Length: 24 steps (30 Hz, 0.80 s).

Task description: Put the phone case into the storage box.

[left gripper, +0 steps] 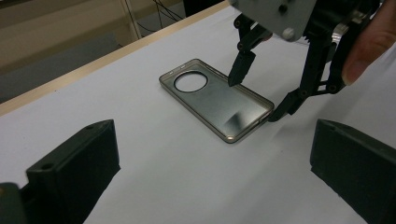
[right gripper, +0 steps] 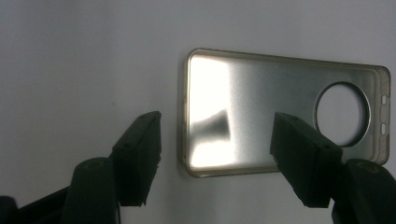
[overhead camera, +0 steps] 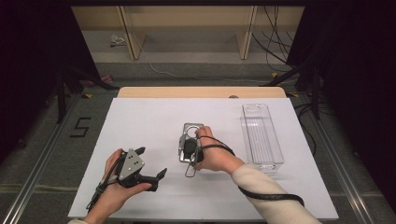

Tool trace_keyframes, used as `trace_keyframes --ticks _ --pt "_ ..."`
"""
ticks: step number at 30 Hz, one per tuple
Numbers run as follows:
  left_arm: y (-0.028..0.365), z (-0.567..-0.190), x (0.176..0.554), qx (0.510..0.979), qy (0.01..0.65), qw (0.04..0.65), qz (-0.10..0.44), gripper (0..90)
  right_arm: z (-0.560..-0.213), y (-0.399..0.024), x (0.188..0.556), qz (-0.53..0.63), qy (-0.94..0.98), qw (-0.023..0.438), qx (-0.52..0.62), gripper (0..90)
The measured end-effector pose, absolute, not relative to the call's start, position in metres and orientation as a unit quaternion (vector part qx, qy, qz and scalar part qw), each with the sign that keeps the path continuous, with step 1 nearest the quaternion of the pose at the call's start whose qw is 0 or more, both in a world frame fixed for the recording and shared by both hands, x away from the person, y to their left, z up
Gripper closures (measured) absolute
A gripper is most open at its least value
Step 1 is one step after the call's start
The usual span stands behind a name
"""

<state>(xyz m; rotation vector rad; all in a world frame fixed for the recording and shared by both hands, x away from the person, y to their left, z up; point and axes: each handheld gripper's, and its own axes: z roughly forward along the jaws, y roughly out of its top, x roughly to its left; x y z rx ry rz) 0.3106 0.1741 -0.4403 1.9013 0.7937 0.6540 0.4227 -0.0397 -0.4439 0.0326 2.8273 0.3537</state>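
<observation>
Right gripper (left gripper: pixel 254 95), jaws open, hangs over the near short end of the phone case (left gripper: pixel 215 99), one jaw tip outside that end wall and one over the case floor. Left gripper (overhead camera: pixel 147 173) open too, idle, well apart at table's (overhead camera: pixel 140 121) left. Case lies flat mid-table, open side up; looks light, thin, flexible, glossy, so likely slippery: pinch the raised end wall.

Between our left gripper (left gripper: pixel 212 186), its black jaws spread wide, we see a clear phone case (left gripper: pixel 216 99) lying flat on the white table (left gripper: pixel 154 154), the right gripper (left gripper: pixel 254 95) straddling its near end.
</observation>
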Motion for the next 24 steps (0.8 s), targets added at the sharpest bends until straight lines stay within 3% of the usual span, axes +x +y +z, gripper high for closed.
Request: trace_keyframes --ticks 24 --pt "0.171 -0.443 0.31 0.783 0.318 0.465 0.264 1.0 -0.458 -0.018 0.433 0.059 0.989 0.138 -0.008 43.0"
